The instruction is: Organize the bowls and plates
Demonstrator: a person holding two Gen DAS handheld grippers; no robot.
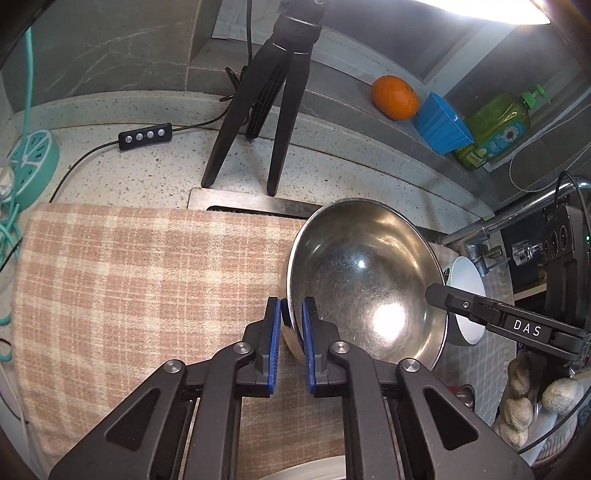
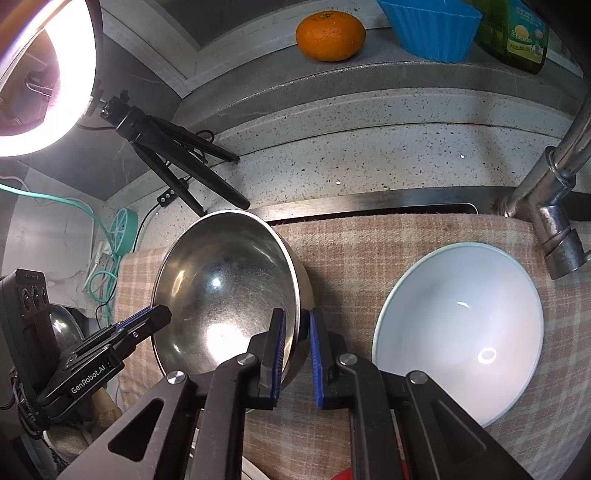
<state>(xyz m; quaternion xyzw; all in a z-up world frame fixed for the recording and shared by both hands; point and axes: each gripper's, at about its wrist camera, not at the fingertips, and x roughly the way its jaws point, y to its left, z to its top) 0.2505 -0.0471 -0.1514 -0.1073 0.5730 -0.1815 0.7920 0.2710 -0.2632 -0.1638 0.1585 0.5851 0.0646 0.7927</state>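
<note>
A steel bowl (image 1: 364, 273) (image 2: 229, 284) sits tilted on a checked cloth (image 1: 147, 295) (image 2: 369, 251). My left gripper (image 1: 291, 306) is shut on its left rim, one blue pad inside and one outside the wall. My right gripper (image 2: 297, 319) is shut on the opposite rim in the same way. Each gripper shows in the other's view: the right gripper (image 1: 436, 295) at the bowl's right edge, the left gripper (image 2: 159, 314) at its left edge. A white bowl (image 2: 458, 328) (image 1: 467, 295) stands on the cloth to the right of the steel one.
A black tripod (image 1: 266, 110) and a button remote (image 1: 145, 136) stand on the speckled counter behind. On the ledge are an orange (image 2: 330, 35), a blue cup (image 2: 430, 26) and a green soap bottle (image 1: 498, 129). A faucet (image 2: 554, 206) rises at right.
</note>
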